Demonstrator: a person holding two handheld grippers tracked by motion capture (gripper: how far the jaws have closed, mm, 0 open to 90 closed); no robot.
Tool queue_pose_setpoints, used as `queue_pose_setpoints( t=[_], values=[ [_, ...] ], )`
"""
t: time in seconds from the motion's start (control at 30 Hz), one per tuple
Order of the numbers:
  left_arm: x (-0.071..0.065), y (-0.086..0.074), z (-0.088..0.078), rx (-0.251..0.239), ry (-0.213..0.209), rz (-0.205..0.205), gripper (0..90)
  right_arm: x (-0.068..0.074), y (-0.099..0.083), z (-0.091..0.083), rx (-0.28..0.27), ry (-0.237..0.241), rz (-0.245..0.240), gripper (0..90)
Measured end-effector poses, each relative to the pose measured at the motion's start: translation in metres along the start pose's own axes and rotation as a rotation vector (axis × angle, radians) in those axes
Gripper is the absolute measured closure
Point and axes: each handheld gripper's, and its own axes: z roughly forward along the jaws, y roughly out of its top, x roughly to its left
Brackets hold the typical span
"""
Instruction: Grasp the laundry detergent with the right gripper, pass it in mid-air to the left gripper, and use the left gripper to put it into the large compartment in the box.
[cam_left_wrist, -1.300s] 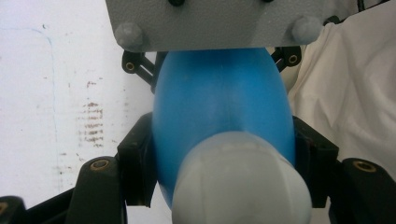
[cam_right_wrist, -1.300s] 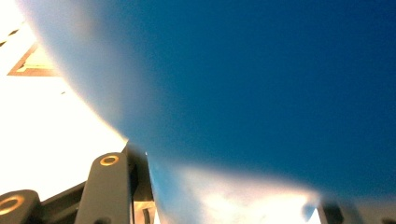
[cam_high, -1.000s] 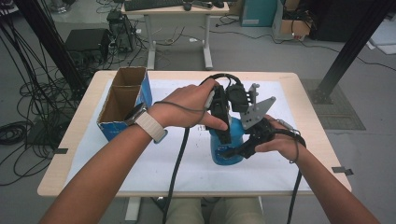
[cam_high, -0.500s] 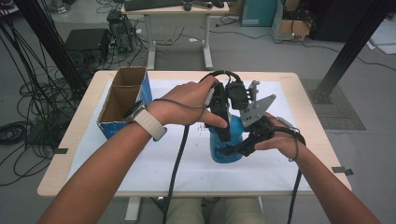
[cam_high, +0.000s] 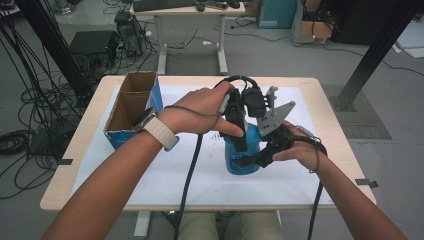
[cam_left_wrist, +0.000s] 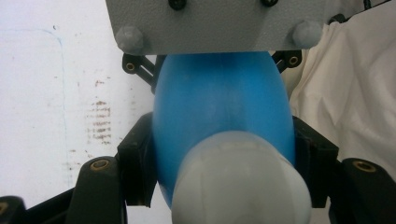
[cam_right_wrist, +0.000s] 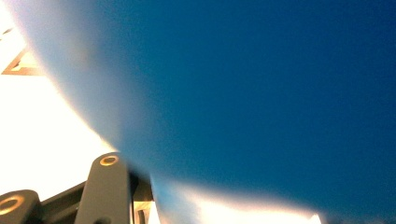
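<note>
A blue bottle (cam_high: 243, 159) stands upright on the white sheet (cam_high: 165, 170) in the middle of the table. My left gripper (cam_high: 239, 141) comes down on it from above, shut on its upper part. In the left gripper view the black pads (cam_left_wrist: 136, 170) press both sides of the blue bottle (cam_left_wrist: 224, 102), whose whitish cap (cam_left_wrist: 240, 184) is nearest the camera. My right gripper (cam_high: 252, 160) reaches in level from the right, shut on the bottle's lower body. The bottle's blue wall (cam_right_wrist: 243, 93) sits blurred right against the right gripper view's camera, one black jaw showing at lower left.
An open cardboard box with blue sides (cam_high: 131, 107) stands at the table's left. The right gripper's grey plate (cam_high: 275, 117) juts above the bottle. Cables trail toward the near table edge (cam_high: 200, 206). Pale cloth (cam_left_wrist: 345, 93) lies at the right of the left gripper view.
</note>
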Motion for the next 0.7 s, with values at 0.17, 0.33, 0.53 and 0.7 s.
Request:
queue_pose_setpoints(
  t=[0.17, 0.33, 0.53, 0.7],
  values=[
    [0.0002, -0.0004, -0.0001, 0.001, -0.001, 0.004, 37.1, 0.0000, 0.0003, 0.0003, 0.001, -0.001, -0.002, 42.6],
    [-0.0004, -0.0010, 0.0000, 0.002, 0.000, 0.000, 37.1, 0.0002, 0.0005, 0.0009, 0.002, 0.000, -0.002, 42.6],
    [-0.0007, -0.0015, -0.0004, -0.001, -0.001, -0.001, 37.2, 0.0000, 0.0009, 0.0010, 0.001, 0.000, -0.007, 42.6],
    [-0.0005, -0.0020, 0.0004, -0.001, -0.004, -0.001, 37.2, 0.0004, 0.0009, 0.0016, 0.002, 0.002, -0.004, 42.6]
  ],
)
